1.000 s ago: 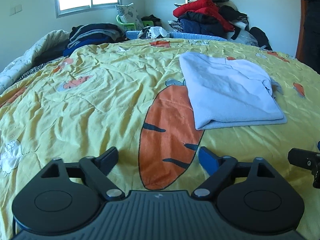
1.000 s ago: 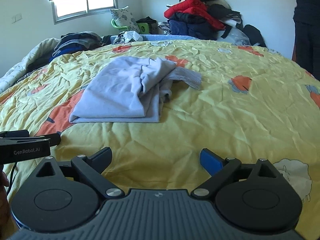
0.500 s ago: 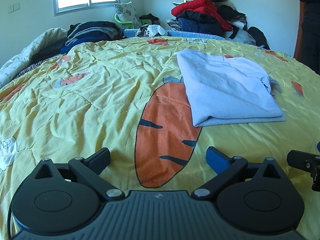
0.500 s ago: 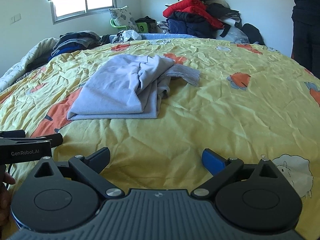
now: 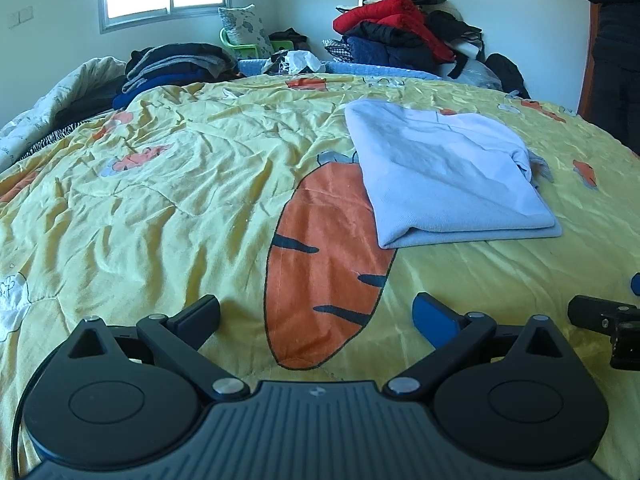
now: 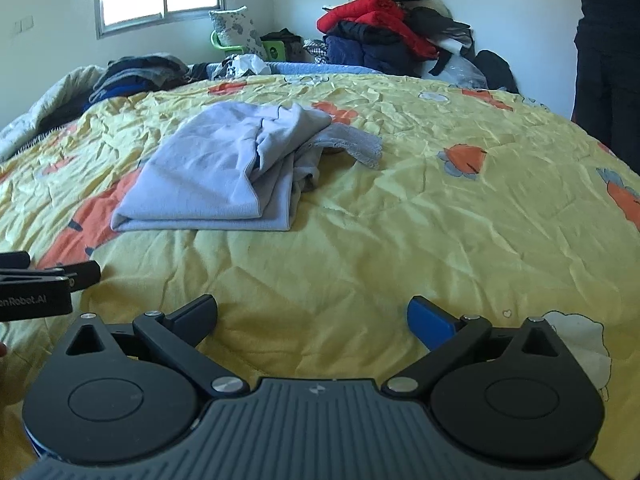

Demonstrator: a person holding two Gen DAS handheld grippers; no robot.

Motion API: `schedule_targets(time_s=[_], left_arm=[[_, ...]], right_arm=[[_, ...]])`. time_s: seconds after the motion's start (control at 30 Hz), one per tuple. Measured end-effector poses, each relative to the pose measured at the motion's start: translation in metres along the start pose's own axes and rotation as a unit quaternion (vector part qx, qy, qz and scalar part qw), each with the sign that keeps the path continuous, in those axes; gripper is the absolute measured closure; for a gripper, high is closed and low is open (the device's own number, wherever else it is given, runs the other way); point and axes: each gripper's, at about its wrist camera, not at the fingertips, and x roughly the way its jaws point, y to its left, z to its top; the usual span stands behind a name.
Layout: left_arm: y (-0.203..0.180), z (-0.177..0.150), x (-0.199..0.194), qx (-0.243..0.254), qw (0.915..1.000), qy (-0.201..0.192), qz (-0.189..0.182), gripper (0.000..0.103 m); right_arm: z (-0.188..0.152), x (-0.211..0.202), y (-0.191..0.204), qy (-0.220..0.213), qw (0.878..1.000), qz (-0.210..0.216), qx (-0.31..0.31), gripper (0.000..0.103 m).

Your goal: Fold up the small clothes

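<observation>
A: Left gripper: jaws spread wide, having just finished opening, nothing between them; beneath lies the yellow quilt and its large orange carrot print.

B: Right gripper: jaws likewise apart, just widened, and empty, above bare quilt. At the left edge of the right wrist view, the left gripper's black body shows.

A: Folded pale blue garment: flat on the quilt, ahead and to the right of the left gripper, well clear of both tools; its near left corner overlaps the carrot.

B: In the right wrist view, the same garment lies ahead to the left, with a loose grey edge trailing from its far right side.

A: Background: a pile of clothes against the far wall, a window, and a standing person in dark clothing at the right edge.
</observation>
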Motion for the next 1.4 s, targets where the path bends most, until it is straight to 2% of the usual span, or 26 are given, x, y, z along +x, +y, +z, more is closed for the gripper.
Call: schedule_targets(time_s=[0.3,0.43,0.57,1.4], left_arm=[[-0.0002,-0.0006,-0.0004,0.000,1.0000,0.000,0.000,0.000],[-0.0001,-0.0004,-0.0002,0.000,1.0000,0.000,0.000,0.000],[-0.0001,-0.0003,-0.0003,-0.001,1.0000,0.000,0.000,0.000],[0.0000,-0.0028,-0.0029,-0.002,1.0000,0.000,0.002,0.000]], right_arm=[[-0.0008,0.0006,0.0015,0.001,1.000,-0.004,-0.008,0.001],[0.0026,-0.0021,-0.0017,-0.013,1.000,-0.011,-0.004,0.001],[0.0025,0.0055,-0.0065,0.000,1.000,-0.013,-0.005,0.000],[0.0017,0.0067,-0.0060,0.001,1.000,-0.015,-0.006,0.000]])
